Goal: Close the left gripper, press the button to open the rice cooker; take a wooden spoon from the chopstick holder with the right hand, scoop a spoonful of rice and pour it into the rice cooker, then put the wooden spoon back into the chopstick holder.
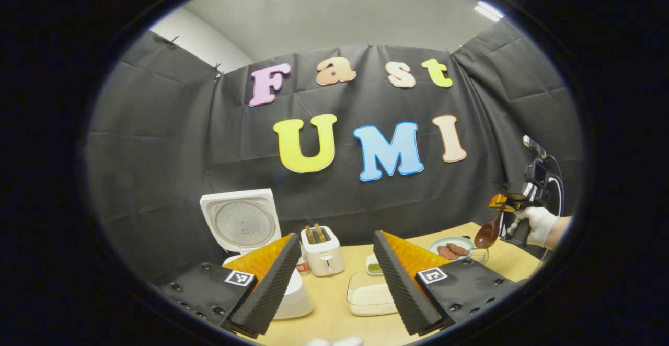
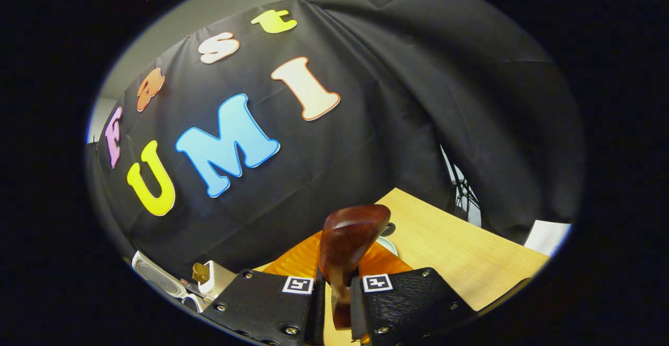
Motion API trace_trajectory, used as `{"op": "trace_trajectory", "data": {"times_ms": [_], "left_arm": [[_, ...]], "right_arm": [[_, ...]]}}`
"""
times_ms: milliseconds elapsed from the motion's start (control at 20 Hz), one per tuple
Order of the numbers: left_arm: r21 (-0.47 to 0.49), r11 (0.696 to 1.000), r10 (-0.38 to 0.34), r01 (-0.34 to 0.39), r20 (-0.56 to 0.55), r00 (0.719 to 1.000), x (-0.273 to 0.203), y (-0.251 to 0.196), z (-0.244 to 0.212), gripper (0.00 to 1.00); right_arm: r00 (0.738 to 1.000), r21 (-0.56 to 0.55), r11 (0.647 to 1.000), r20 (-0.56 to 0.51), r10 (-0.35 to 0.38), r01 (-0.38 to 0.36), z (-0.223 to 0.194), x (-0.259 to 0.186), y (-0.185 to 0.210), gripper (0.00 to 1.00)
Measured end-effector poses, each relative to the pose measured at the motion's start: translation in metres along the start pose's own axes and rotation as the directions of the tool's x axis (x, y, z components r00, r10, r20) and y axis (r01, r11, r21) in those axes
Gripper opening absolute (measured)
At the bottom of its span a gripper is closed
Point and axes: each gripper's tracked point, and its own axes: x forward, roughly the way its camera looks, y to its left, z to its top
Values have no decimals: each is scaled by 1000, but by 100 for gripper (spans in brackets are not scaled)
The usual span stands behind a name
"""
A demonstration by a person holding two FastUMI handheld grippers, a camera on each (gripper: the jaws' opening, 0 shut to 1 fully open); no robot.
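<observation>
— Cooker (image 1: 245, 226) at far left, lid up; toaster (image 1: 323, 249) beside it, then clear tub (image 1: 368, 296), plate (image 1: 450, 242).
— Left gripper (image 1: 334, 278)?
— Jaws wide, holding nothing.
— Spoon (image 2: 347, 241)?
— Dark brown, glossy, clamped in right gripper (image 2: 337, 304), raised above table (image 2: 460, 252).

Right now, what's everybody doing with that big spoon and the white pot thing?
A person is cooking with a gripper in each hand. The right gripper has its jaws shut on a wooden spoon and holds it up in the air above the table. The left gripper waits with its jaws open, holding nothing. The rice cooker already stands open at the table's left end.
</observation>
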Motion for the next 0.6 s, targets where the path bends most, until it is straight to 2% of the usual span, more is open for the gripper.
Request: {"op": "trace_trajectory", "data": {"times_ms": [100, 150, 200, 600], "left_arm": [[5, 1000, -3, 3, -2, 1000, 4, -11, 3, 97], [8, 1000, -4, 4, -6, 1000, 4, -14, 3, 97], [13, 1000, -2, 3, -7, 1000, 5, -17, 4, 97], [44, 999, -2, 4, -37, 999, 12, -36, -5, 96]], "right_arm": [[1000, 2, 1000, -12, -8, 8, -7, 9, -9, 20], [1000, 4, 1000, -20, -8, 8, -12, 13, -13, 15], [999, 2, 1000, -31, -10, 10, -19, 16, -18, 20], [991, -23, 998, -116, -63, 61, -70, 43, -51, 20]]}}
